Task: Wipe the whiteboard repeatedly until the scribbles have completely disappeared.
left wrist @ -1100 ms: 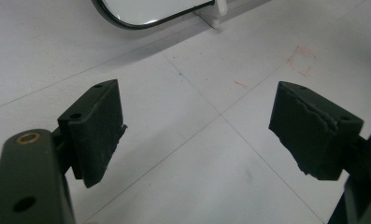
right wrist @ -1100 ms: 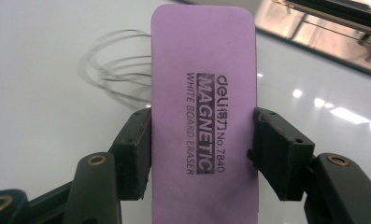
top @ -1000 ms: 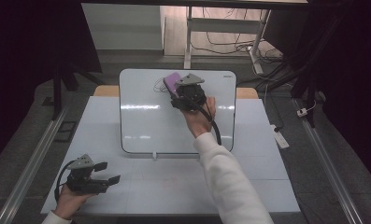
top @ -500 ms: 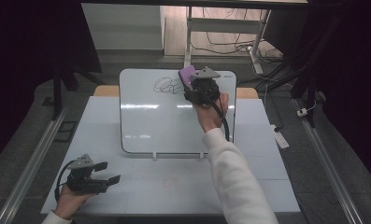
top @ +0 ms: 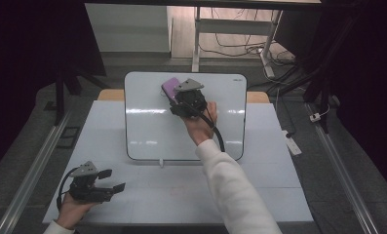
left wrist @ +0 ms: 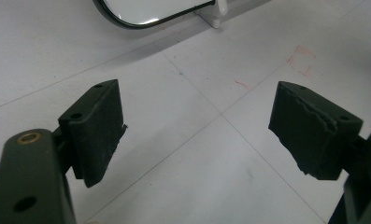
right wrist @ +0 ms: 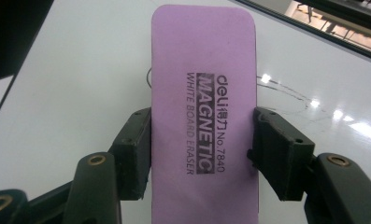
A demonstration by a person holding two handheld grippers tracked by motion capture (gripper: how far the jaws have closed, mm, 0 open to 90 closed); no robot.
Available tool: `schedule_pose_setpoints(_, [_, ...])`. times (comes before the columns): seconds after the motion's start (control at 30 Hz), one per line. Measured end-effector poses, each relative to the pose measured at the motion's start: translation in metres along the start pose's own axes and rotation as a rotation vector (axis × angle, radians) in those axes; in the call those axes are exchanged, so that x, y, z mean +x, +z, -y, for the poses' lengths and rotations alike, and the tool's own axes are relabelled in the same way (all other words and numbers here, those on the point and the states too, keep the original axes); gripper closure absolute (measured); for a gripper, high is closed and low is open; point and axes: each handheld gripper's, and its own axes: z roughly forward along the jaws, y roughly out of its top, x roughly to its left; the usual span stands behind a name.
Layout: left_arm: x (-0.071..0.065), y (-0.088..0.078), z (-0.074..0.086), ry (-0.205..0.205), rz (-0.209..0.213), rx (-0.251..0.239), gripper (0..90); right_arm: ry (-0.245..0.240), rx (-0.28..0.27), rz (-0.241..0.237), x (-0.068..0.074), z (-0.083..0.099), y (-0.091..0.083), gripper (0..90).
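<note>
Right gripper [top: 181,97] up over the top part of the whiteboard [top: 147,131], fingers [right wrist: 135,149] pinching a purple eraser [right wrist: 204,107] by its long sides. Printed on its face: "deli MAGNETIC WHITE BOARD ERASER No.7840". Eraser [top: 170,88] flat against the board near the top edge, just left of centre. Faint pen lines on the white surface [right wrist: 290,91] close to the eraser's right side in the right gripper view; a small curl of ink peeking out at its left edge. Right hand [top: 201,122] wrapped round the gripper body, white sleeve [top: 235,190] reaching in from the bottom, black cable [top: 219,137] looping beside the wrist.

Left gripper [top: 106,184] low on the near-left corner of the pale tabletop [top: 279,185], held by the left hand [top: 73,207], well apart from the board. Fingers [left wrist: 101,126] spread wide, nothing between them but bare tabletop [left wrist: 174,154]. Rounded lower corner of the whiteboard [left wrist: 150,9] and its small white foot [left wrist: 219,10] at the top of the left gripper view. Reddish marks [left wrist: 302,58] on the tabletop toward the right.
</note>
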Motion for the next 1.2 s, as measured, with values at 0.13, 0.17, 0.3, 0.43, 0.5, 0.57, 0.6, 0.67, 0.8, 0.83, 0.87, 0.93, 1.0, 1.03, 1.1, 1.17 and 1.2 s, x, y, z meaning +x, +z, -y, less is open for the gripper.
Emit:
schedule_pose_setpoints(0.13, [0.000,0.000,0.000,-0.001,0.000,0.001,18.5,0.009,-0.009,0.044,-0.013,-0.001,-0.006,40.8])
schedule_pose_setpoints(0.17, [0.000,0.000,0.000,0.000,0.000,0.001,18.5,0.017,-0.013,0.061,-0.019,-0.001,-0.008,40.8])
schedule_pose_setpoints(0.3, [0.000,0.000,0.000,-0.001,0.001,0.001,18.5,0.097,-0.028,0.081,-0.042,-0.003,-0.014,40.8])
schedule_pose_setpoints(0.43, [0.000,0.000,-0.001,0.000,0.001,0.000,18.5,0.061,-0.019,0.074,-0.027,-0.007,-0.007,40.8])
schedule_pose_setpoints(0.5, [0.000,0.000,0.000,0.000,-0.001,0.000,18.5,0.048,-0.013,0.040,-0.015,-0.009,-0.002,40.8])
schedule_pose_setpoints(0.57, [0.000,0.000,0.000,0.000,0.000,-0.001,18.5,0.016,0.003,0.006,0.001,-0.010,0.005,40.8])
schedule_pose_setpoints(0.6, [0.000,0.000,0.000,0.000,0.000,-0.001,18.5,0.002,0.009,-0.008,0.008,-0.010,0.008,40.8])
schedule_pose_setpoints(0.67, [0.000,0.000,0.000,-0.001,0.001,-0.002,18.5,-0.019,0.018,-0.038,0.020,-0.010,0.011,40.8])
schedule_pose_setpoints(0.8, [0.001,0.000,0.000,-0.001,0.000,-0.001,18.5,-0.012,0.024,-0.051,0.020,-0.009,0.010,40.8])
schedule_pose_setpoints(0.83, [0.001,0.000,0.000,-0.001,-0.001,-0.002,18.5,-0.008,0.023,-0.037,0.016,-0.009,0.009,40.8])
schedule_pose_setpoints(0.87, [0.001,-0.001,0.000,-0.001,-0.001,-0.002,18.5,-0.006,0.021,-0.019,0.011,-0.010,0.007,40.8])
schedule_pose_setpoints(0.93, [0.000,-0.001,0.000,-0.001,0.000,-0.002,18.5,0.010,0.018,0.018,-0.001,-0.010,0.002,40.8])
schedule_pose_setpoints(1.0, [0.000,0.000,0.000,0.001,0.001,-0.002,18.5,0.020,0.015,0.058,-0.012,-0.011,-0.002,40.8])
schedule_pose_setpoints(1.03, [0.000,0.000,-0.001,0.002,0.000,-0.001,18.5,0.025,0.017,0.074,-0.017,-0.012,-0.004,40.8])
schedule_pose_setpoints(1.1, [0.000,0.000,-0.001,0.004,0.001,-0.001,18.5,0.037,0.020,0.081,-0.024,-0.013,-0.006,40.8])
schedule_pose_setpoints(1.17, [0.000,0.000,-0.001,0.004,0.001,-0.001,18.5,0.031,0.025,0.087,-0.022,-0.014,-0.005,40.9])
schedule_pose_setpoints(1.2, [0.000,0.000,-0.001,0.004,0.001,-0.002,18.5,0.028,0.027,0.081,-0.019,-0.014,-0.004,40.8])
